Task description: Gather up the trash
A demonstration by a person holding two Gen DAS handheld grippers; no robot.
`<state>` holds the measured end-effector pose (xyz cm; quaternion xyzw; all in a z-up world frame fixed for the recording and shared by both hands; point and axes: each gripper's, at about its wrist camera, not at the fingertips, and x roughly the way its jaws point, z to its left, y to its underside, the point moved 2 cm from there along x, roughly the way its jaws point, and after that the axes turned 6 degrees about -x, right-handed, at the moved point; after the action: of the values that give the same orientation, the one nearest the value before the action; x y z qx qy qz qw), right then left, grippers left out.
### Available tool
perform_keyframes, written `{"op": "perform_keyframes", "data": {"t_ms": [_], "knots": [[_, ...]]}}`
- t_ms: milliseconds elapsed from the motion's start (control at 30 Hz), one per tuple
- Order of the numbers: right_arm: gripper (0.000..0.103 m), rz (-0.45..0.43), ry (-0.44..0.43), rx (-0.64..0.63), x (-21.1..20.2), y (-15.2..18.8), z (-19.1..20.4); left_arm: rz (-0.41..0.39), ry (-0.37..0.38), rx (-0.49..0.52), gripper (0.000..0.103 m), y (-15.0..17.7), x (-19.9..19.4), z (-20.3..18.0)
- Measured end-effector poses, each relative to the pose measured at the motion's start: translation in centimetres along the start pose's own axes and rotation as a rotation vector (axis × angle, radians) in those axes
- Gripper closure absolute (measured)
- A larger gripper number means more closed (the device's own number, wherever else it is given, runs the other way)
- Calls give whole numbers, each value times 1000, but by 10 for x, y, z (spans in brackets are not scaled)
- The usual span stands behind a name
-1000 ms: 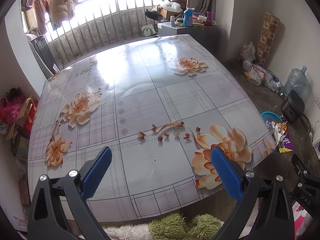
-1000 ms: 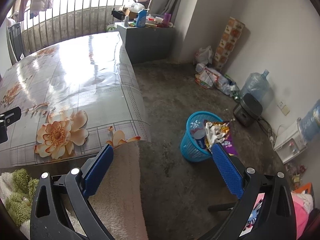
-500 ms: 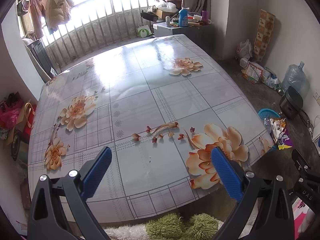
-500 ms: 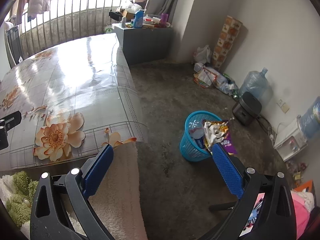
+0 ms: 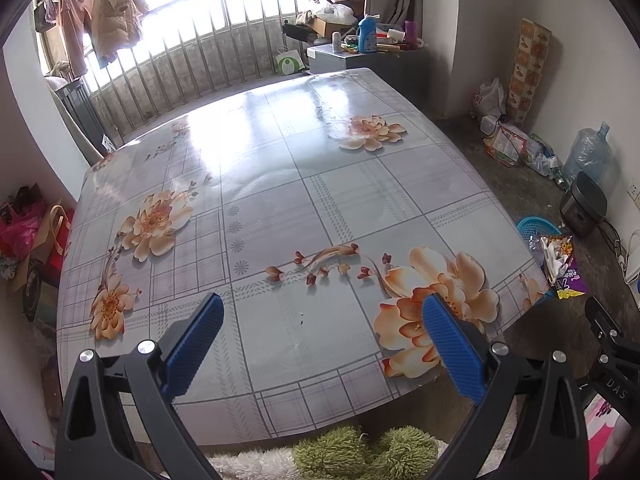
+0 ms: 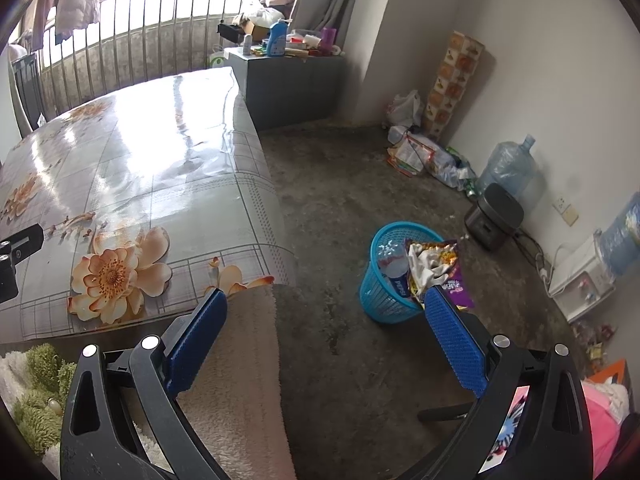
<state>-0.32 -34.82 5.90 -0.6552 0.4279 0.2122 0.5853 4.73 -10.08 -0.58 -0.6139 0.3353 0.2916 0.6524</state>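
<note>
Both tongs gape wide and hold nothing: the left gripper (image 5: 322, 334) hangs over the table (image 5: 280, 184), the right gripper (image 6: 326, 330) faces a stuffed blue basket (image 6: 384, 300) at one o'clock. Best to press the overhanging wrapper (image 6: 434, 268) down inside.

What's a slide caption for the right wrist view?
Open right gripper faces a blue basket stuffed with snack wrappers on the floor beside the table.

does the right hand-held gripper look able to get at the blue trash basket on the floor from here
Probably yes. The right hand-held gripper is open and empty, and the blue trash basket stands on bare floor ahead of it, beside the table, with nothing between. It sits lower, so the gripper would need to move down and forward.
</note>
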Motion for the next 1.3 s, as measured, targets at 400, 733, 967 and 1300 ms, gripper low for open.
{"op": "perform_keyframes", "data": {"t_ms": [400,733,967,1300], "knots": [[8,1,-1,1,0,0,1,0,0,-1,6,0,0,1],[8,-1,-3,-3,-1,-2,2,0,0,-1,5,0,0,1],[8,-1,-4,-3,-2,-3,3,1,1,-2,5,0,0,1],[8,-2,-4,-6,-2,-3,5,4,2,-1,5,2,1,2]]}}
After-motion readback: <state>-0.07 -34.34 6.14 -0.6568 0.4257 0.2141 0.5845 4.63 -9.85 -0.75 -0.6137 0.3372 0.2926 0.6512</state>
